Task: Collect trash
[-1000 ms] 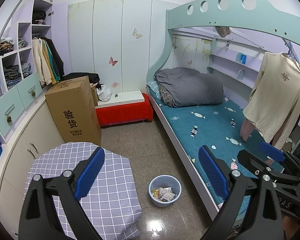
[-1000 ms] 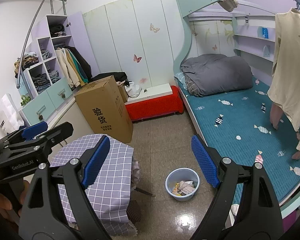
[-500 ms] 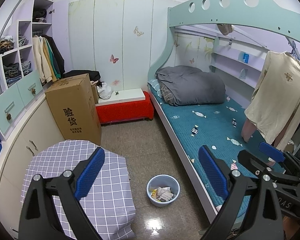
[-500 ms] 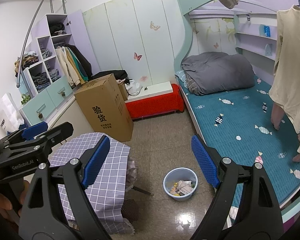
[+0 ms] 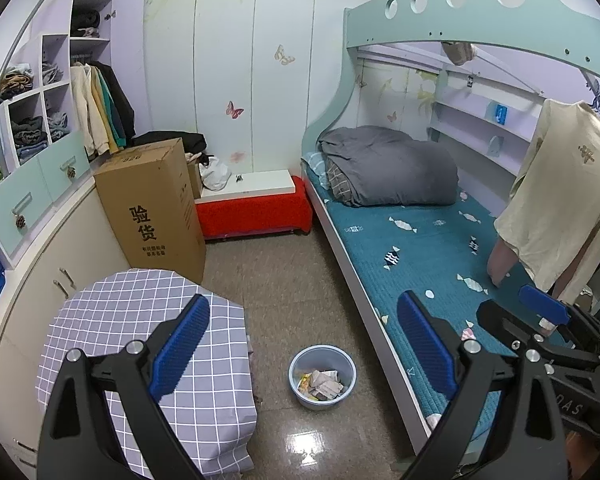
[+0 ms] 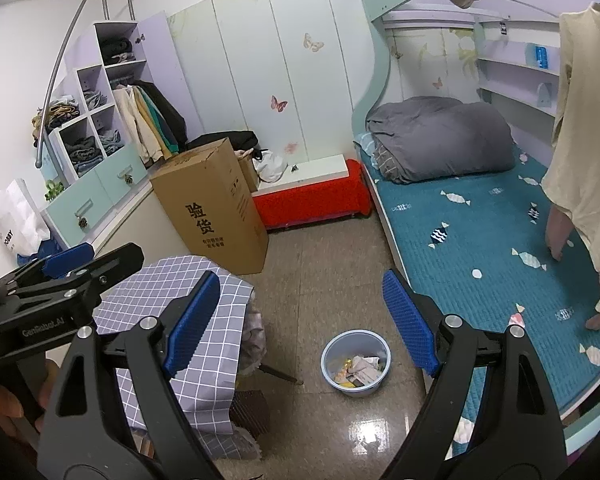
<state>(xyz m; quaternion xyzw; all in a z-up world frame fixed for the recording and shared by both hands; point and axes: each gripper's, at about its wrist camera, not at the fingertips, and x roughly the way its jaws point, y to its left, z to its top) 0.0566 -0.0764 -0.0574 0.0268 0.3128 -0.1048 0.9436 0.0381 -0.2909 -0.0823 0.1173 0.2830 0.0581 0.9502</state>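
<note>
Both tools, left [image 5: 302, 350] and right [image 6: 300, 318], hang with jaws apart and empty. The bin [image 5: 322, 376] sits on the floor between table [image 5: 140, 320] and bed [image 5: 420, 248]; its crumpled trash [image 5: 322, 385] is hard to identify.

Both wrist views look down, sharing the distant floor bin [image 5: 322, 377].

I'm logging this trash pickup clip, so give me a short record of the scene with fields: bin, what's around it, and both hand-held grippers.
bin: pale blue waste bin on the floor, paper trash inside
left of bin: table with checked cloth
right of bin: bed
behind: cardboard box
left hand-held gripper: open, empty
right hand-held gripper: open, empty
</note>
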